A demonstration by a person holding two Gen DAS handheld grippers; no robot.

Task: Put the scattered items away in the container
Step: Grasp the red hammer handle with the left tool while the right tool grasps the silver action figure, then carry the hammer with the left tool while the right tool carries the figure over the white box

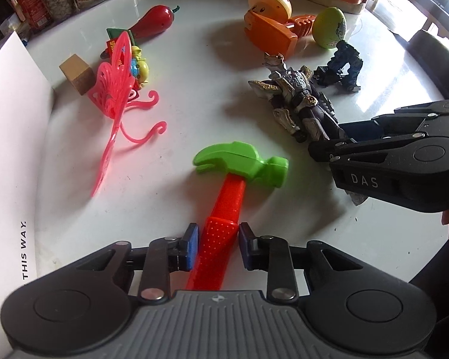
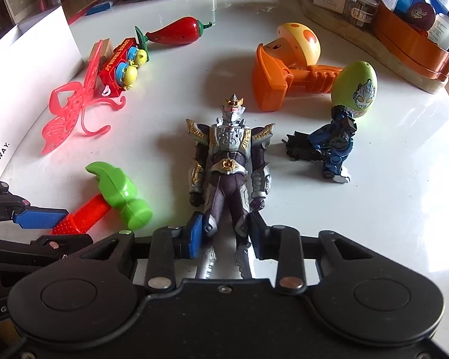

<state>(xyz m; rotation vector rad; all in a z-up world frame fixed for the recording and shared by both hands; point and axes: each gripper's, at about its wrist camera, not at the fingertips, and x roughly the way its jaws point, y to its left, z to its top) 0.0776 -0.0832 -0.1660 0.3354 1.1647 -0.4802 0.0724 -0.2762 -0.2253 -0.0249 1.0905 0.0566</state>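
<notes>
A toy hammer (image 1: 239, 164) with a green head and red handle lies on the white table (image 1: 179, 59). My left gripper (image 1: 218, 239) is shut on its handle, blue pads pressed on both sides. An armoured action figure (image 2: 228, 155) lies on its back, and my right gripper (image 2: 225, 233) is shut around its legs. In the left wrist view the right gripper (image 1: 329, 139) comes in from the right onto the figure (image 1: 299, 98). In the right wrist view the left gripper (image 2: 59, 230) holds the hammer (image 2: 119, 194) at the left. A white box (image 1: 15, 119) stands along the left edge.
Scattered toys: a pink butterfly (image 2: 68, 116), a red train toy (image 2: 119, 62), a red chili (image 2: 176, 34), a wooden block (image 1: 76, 73), an orange mushroom toy (image 2: 284, 68), a green egg (image 2: 354, 86) and a blue robot (image 2: 332, 149). Jars and an orange tray (image 2: 409, 48) line the far edge.
</notes>
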